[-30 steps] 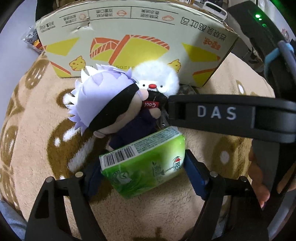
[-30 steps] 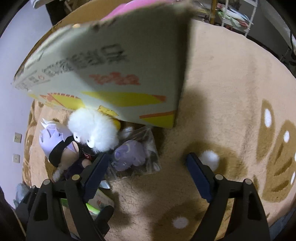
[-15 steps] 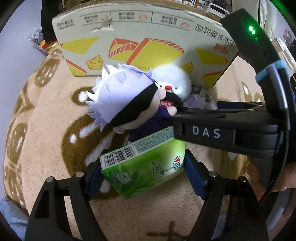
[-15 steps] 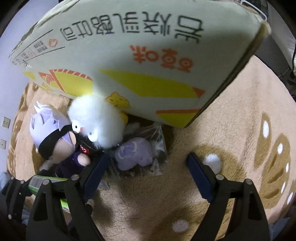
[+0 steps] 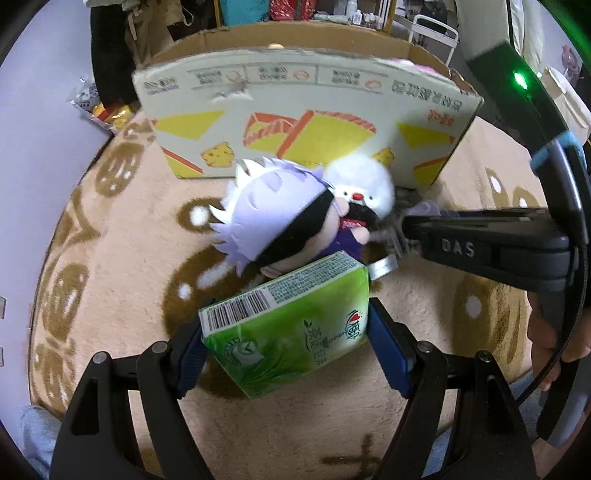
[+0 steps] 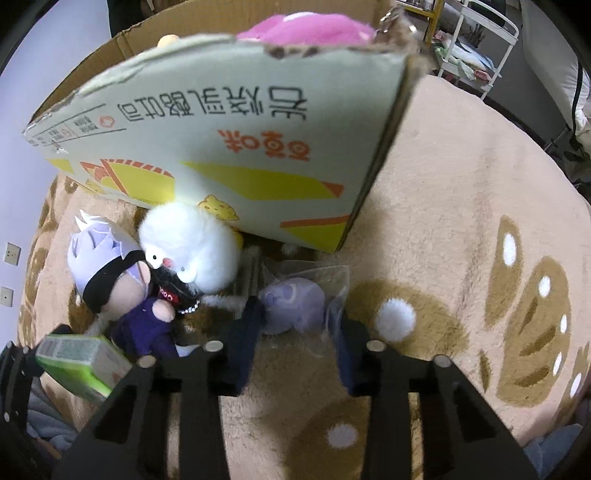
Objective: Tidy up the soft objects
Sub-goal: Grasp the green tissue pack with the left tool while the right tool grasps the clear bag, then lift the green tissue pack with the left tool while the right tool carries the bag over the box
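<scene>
Two grippers are at work over a tan rug (image 5: 122, 258) with brown prints. The left gripper (image 5: 286, 332) has its jaws pinching a green tissue pack (image 5: 291, 317) by its two short ends, held up off the rug. The right gripper (image 6: 295, 332) has just been closing its jaws, and they now press on a small purple plush sealed in a clear bag (image 6: 295, 306), which lies on the rug just in front of the cardboard box (image 6: 229, 140).

Beside the bagged toy, a fluffy white plush (image 6: 192, 251) and a doll with pale lilac hair and a black blindfold (image 6: 107, 273) lie touching each other against the box wall. A pink plush (image 6: 306, 31) already sits inside the box.

Risks from here: the bag is slick and loose (the pads may be gripping film more than stuffing), so the toy could slide out on the lift. The right jaw tips sit close to the white plush's cord, which might snag and drag it along. The tissue pack is soft and could bow or slip if squeezed unevenly.

Writing: the right gripper's body reads "DAS" in the left view. The tissue pack shows a barcode and the word "OPEN". The box carries large Chinese characters, upside down, which I cannot read reliably.
</scene>
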Demonstrator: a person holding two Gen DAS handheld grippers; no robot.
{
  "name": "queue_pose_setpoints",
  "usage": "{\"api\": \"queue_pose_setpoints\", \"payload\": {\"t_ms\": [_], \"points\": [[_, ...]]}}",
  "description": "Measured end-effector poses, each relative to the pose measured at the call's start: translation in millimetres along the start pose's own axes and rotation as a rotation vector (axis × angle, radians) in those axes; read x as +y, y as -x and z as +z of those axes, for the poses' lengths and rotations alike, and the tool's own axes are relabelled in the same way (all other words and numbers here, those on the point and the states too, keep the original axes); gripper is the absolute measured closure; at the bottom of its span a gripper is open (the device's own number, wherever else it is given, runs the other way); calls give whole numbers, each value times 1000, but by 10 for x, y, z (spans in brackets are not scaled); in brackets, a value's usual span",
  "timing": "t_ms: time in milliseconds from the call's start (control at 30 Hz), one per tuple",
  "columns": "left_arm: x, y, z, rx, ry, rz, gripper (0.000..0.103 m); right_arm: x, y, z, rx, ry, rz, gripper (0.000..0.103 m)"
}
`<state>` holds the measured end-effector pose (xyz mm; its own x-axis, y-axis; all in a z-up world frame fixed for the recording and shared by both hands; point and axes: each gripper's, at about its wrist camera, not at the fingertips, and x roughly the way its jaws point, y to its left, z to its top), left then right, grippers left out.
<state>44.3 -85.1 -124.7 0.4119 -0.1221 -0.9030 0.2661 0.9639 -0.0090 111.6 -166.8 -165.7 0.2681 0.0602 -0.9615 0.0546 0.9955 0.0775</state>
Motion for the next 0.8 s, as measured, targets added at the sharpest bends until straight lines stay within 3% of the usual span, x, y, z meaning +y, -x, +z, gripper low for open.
{"api": "queue_pose_setpoints", "payload": {"t_ms": [433,667,800], "points": [[187,346,54,-132,-19,87,25,5,415,-168,-52,5,76,88],[429,443,170,-181,19,83,25,49,760,-253,-119,23,97,91],[462,526,220,-229,12,108,25,-152,1009,-281,-161,10,108,91]]}}
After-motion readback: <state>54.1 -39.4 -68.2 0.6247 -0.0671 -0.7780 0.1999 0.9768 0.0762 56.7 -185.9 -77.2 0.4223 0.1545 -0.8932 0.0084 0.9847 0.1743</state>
